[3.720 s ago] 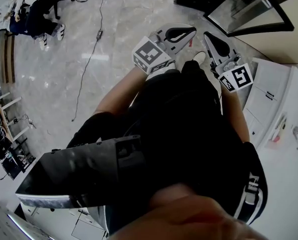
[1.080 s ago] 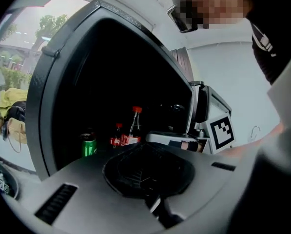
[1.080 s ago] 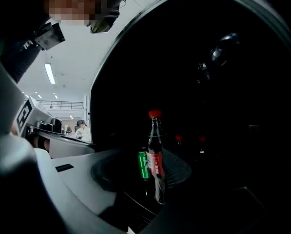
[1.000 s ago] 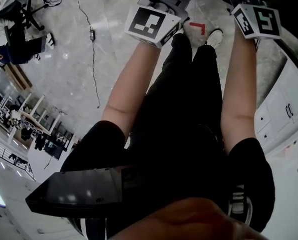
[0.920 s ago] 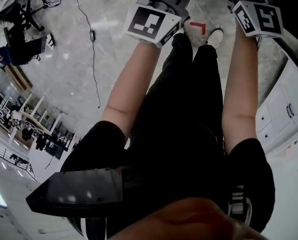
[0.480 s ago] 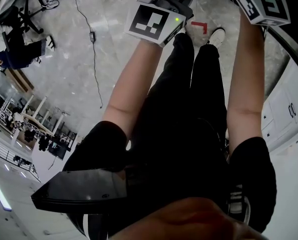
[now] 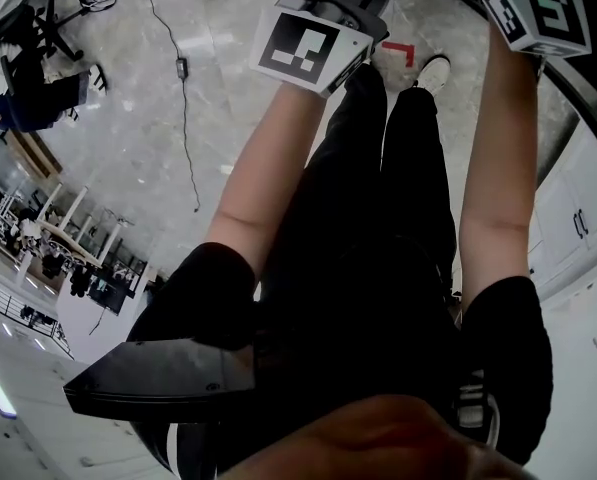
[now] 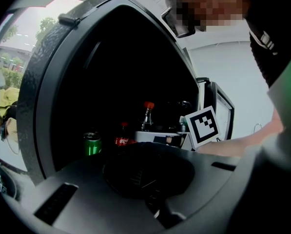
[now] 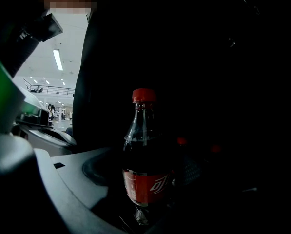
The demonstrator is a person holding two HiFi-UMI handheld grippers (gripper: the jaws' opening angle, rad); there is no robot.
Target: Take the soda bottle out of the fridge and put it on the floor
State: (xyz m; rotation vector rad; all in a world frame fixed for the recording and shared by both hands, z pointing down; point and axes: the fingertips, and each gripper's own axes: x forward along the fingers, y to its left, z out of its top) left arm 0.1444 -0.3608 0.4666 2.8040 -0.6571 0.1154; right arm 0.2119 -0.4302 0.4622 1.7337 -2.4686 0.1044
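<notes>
Since a second ago the right gripper [image 9: 154, 204] had pushed a little further toward the fridge [image 8: 126, 67], its jaws just opening; they stood wide, gripping nothing, with the soda bottle [image 9: 144, 155] upright between them inside the dark fridge: red cap, red label, dark drink

The soda bottle [image 9: 144, 155] bears a red label [image 9: 146, 186] whose white script is unreadable.
</notes>
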